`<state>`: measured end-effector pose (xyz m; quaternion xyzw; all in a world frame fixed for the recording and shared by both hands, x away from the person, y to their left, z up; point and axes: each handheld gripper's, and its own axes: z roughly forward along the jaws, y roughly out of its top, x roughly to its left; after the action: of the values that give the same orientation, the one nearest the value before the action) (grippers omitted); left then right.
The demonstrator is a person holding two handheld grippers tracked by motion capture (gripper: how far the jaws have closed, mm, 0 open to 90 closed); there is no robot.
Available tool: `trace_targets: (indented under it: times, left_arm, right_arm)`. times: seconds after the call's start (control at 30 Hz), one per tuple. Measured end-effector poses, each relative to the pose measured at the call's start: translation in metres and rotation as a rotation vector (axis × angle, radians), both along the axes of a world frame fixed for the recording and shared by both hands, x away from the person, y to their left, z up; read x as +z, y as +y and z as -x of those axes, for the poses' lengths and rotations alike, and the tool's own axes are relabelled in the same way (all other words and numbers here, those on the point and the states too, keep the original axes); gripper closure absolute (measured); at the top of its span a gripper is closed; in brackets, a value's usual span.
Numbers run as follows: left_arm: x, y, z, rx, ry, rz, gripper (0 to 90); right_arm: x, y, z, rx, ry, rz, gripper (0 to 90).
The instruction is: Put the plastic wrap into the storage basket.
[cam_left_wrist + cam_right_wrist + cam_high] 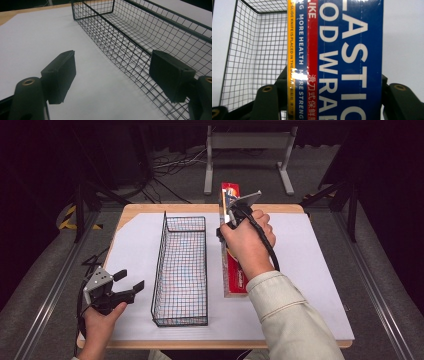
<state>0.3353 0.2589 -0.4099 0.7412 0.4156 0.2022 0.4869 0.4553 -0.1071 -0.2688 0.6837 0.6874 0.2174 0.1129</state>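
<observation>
- Right gripper (231,215), upper centre of the high view: held in the person's right hand (248,245), a black cable running back over the wrist. Its jaws sit on either side of a long plastic wrap box (234,270) and press its two sides; clamped on the box.
- Right gripper view: the box (342,57) runs up the middle of the frame between the two black jaws at the bottom, both touching it. Blue face with large white letters, a red stripe, a yellow edge strip with small print, some Chinese characters low on the red stripe.
- High view: the box lies lengthwise, from lower centre up past the far table edge at top centre. Red and blue printing shows at its far end. Whether it rests fully on the table (300,270) or is partly lifted, cannot tell.
- Wire basket (181,270), black, long and narrow, stands just left of the box at frame centre, on the white table cover. Nothing lies in it.
- Left gripper (131,283), lower left of the high view: held in the left hand (97,320), jaws spread wide, holding nothing.
- Left gripper view: both jaws far apart over the white cover, the basket (140,37) close by at upper right, the right-hand jaw in front of its mesh wall.
</observation>
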Motion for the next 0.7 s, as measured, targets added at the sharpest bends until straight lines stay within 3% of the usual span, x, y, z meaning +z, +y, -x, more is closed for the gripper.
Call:
trace_targets:
  times: [0.13,0.33,0.5,0.7]
  left_arm:
    - [0.0,-0.001,-0.003,-0.001,0.0,0.009,22.2]
    - [0.001,-0.006,-0.006,-0.016,-0.008,0.004,22.1]
    - [0.003,-0.007,-0.009,-0.014,-0.01,0.015,22.1]
    - [0.002,-0.009,-0.014,-0.006,0.002,0.021,22.2]
  right_arm:
    - [0.0,0.007,0.0,-0.006,-0.017,0.006,40.7]
    - [0.001,0.02,-0.002,-0.012,0.005,-0.027,40.6]
    - [-0.001,0.029,-0.006,-0.032,-0.002,-0.012,40.6]
    - [0.0,0.036,-0.006,-0.037,0.005,-0.093,40.5]
